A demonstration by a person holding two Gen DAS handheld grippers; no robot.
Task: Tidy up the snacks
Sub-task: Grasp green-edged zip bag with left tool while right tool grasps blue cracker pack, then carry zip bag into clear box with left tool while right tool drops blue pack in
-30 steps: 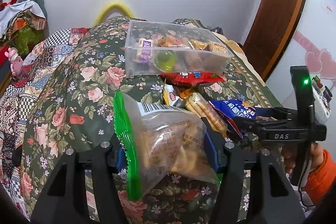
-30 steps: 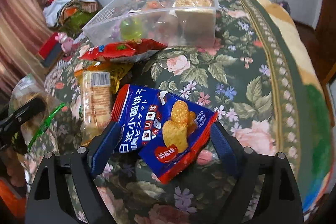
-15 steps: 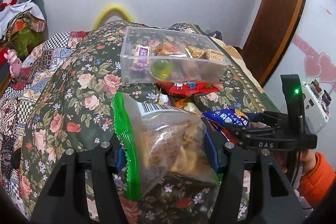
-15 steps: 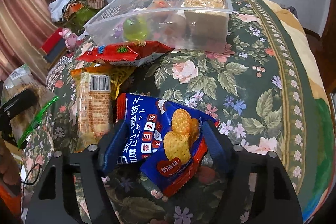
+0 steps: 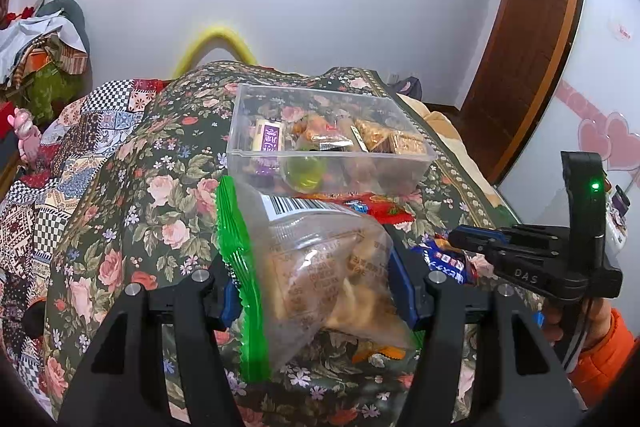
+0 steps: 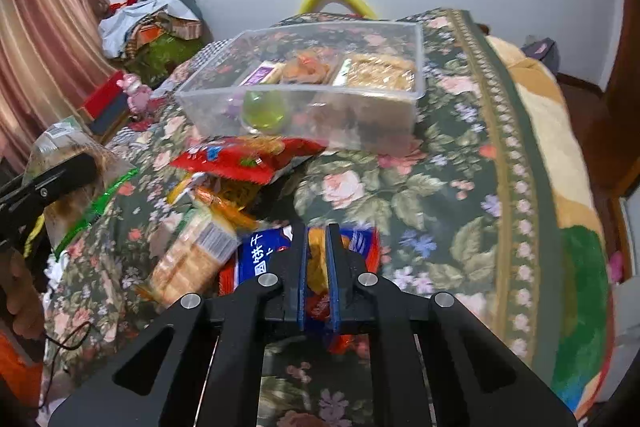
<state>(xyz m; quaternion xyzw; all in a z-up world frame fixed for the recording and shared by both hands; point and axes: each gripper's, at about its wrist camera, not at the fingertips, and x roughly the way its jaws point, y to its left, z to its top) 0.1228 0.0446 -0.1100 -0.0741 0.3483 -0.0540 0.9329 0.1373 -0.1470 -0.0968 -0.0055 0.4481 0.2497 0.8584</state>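
My left gripper [image 5: 316, 291] is shut on a clear snack bag with a green edge [image 5: 320, 267], held above the floral bedspread [image 5: 132, 195]. My right gripper [image 6: 316, 259] is shut on a blue biscuit packet [image 6: 260, 259] and pinches its middle. It also shows at the right of the left wrist view [image 5: 472, 247]. A clear plastic box [image 5: 328, 139] with several snacks inside stands further back; in the right wrist view it [image 6: 312, 87] is ahead and a little left.
A red snack packet [image 6: 244, 159] lies in front of the box. An orange-yellow packet [image 6: 224, 195] and a cracker pack [image 6: 192, 259] lie left of the blue packet. The bed's edge [image 6: 568, 187] drops off at the right. Clothes [image 6: 152, 23] pile at the back left.
My right gripper's fingers have closed from wide open onto the blue biscuit packet. The left gripper has lifted with the green-edged bag and moved closer to the box.
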